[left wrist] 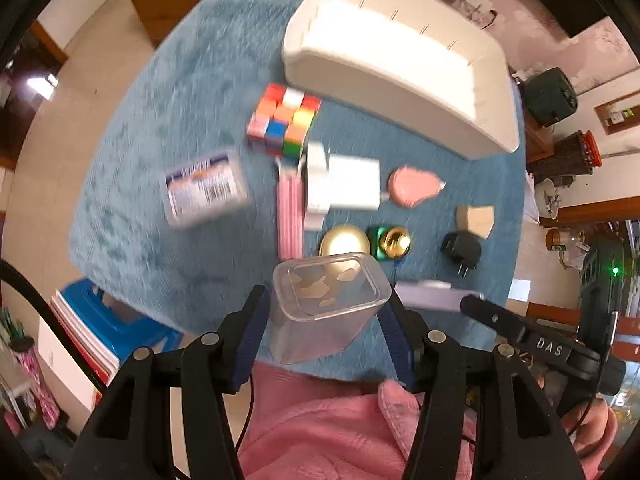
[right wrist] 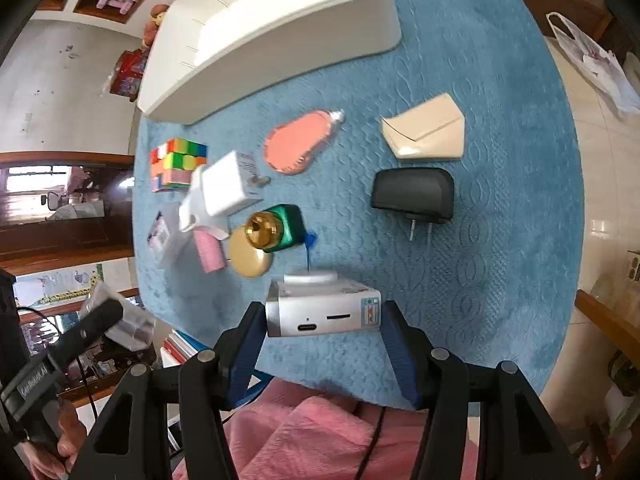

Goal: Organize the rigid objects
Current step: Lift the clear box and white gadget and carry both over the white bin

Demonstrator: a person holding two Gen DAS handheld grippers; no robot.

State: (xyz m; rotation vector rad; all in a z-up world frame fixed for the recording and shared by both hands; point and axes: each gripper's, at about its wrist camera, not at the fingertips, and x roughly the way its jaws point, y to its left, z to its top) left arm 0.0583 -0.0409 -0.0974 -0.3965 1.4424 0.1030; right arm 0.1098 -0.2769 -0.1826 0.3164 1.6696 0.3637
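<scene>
The left gripper (left wrist: 324,320) is pinching a clear plastic box (left wrist: 326,304) above the surface's near edge; the right gripper (right wrist: 320,332) is pinching a silver device (right wrist: 322,312) beside it. Either smooth casing could slip from the pads. The white bin (left wrist: 400,60) is showing overexposed, its interior unreadable.

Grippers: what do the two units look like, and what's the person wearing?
Both the left gripper and right gripper have black angular plastic frames with silver rivets and blue pads inside the fingers. Seen from the left wrist, the right unit's handle carries white lettering "DAS". A thin black cable runs below the left unit. The person wears a fluffy pink sleeve.
</scene>
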